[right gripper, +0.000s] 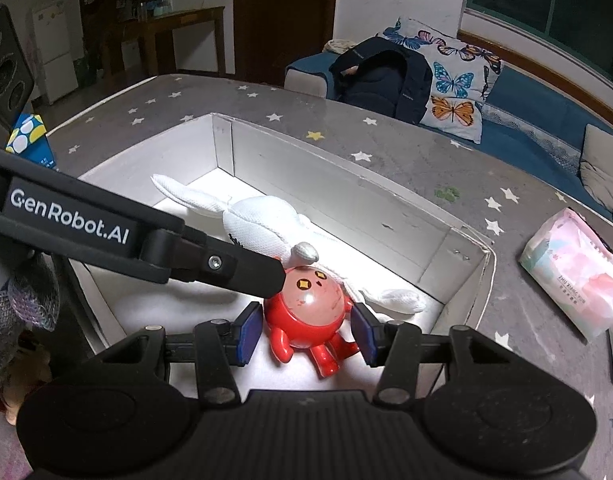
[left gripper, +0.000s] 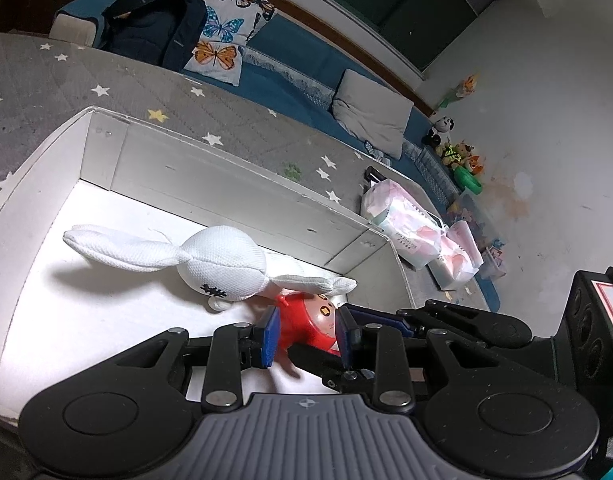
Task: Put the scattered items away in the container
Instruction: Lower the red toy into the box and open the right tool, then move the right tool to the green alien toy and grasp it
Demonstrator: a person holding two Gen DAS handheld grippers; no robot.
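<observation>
A white cardboard box (left gripper: 210,184) (right gripper: 346,184) stands on a grey star-patterned mat. A white plush rabbit (left gripper: 222,260) (right gripper: 262,232) lies inside it. A red toy figure (left gripper: 306,328) (right gripper: 310,312) lies in the box against the rabbit. My left gripper (left gripper: 306,332) has its blue pads on both sides of the red toy; its arm crosses the right wrist view (right gripper: 186,256). My right gripper (right gripper: 306,332) is open with its pads either side of the red toy, a small gap on each side.
Tissue packs (left gripper: 410,224) (right gripper: 574,280) lie on the mat right of the box. A blue sofa with a butterfly pillow (right gripper: 454,84), a dark backpack (right gripper: 382,76) and stuffed toys (left gripper: 458,152) lies beyond. A blue carton (right gripper: 30,144) stands at the left.
</observation>
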